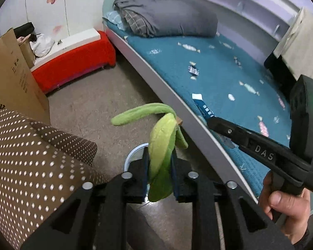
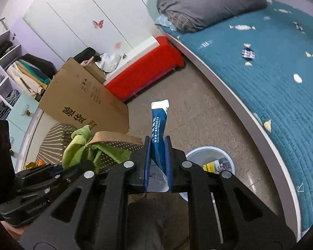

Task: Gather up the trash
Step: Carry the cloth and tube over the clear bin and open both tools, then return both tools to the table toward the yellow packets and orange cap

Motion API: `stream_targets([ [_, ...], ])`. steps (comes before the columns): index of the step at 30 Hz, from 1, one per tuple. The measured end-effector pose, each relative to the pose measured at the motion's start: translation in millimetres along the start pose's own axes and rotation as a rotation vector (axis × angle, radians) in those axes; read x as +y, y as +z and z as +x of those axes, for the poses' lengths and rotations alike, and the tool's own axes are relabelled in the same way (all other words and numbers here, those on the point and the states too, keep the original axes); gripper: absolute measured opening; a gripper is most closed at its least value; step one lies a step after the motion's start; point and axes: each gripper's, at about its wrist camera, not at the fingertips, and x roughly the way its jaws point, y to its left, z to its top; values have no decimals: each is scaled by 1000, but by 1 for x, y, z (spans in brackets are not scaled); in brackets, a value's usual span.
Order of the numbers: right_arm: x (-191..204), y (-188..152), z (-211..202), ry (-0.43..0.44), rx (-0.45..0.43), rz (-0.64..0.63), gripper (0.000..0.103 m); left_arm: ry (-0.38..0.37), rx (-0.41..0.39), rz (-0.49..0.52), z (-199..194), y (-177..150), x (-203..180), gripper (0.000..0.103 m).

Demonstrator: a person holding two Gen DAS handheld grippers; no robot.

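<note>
Grippers both loaded: left gripper (image 1: 158,162) pinches green peel-like scrap (image 1: 162,143), right gripper (image 2: 158,156) clamps blue wrapper (image 2: 159,125). White bin (image 2: 210,162) on floor just below. Centre each over rim before letting go.

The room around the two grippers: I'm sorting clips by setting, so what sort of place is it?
Most likely a bedroom: a bed with a folded grey quilt, white wardrobe doors and open shelves of folded clothes.

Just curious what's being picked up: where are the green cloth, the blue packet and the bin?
green cloth (image 1: 160,145), left wrist view, folded middle.
blue packet (image 2: 157,129), right wrist view, printed middle.
bin (image 2: 189,156), right wrist view, rim.
</note>
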Motion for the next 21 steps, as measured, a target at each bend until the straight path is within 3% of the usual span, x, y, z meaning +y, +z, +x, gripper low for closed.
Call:
stream_targets([
  [2, -10, -2, 15, -6, 36, 22, 17, 15, 26, 8, 8, 3, 1, 75],
  [3, -15, -4, 22, -7, 52, 35, 32, 31, 29, -3, 12, 4, 4, 82],
  [4, -24, -7, 31, -13, 73, 60, 48, 30, 31, -20, 12, 5, 6, 84],
  [5, -30, -10, 36, -23, 76, 73, 73, 18, 35, -31, 13, 6, 8, 87],
  [8, -54, -22, 52, -44, 117, 150, 77, 27, 44, -37, 13, 5, 11, 90],
  [12, -71, -37, 51, -59, 128, 205, 94, 39, 4, -31, 4, 2, 9, 90],
  [21, -50, -30, 5, -92, 52, 163, 97, 34, -83, -22, -32, -14, 3, 90],
])
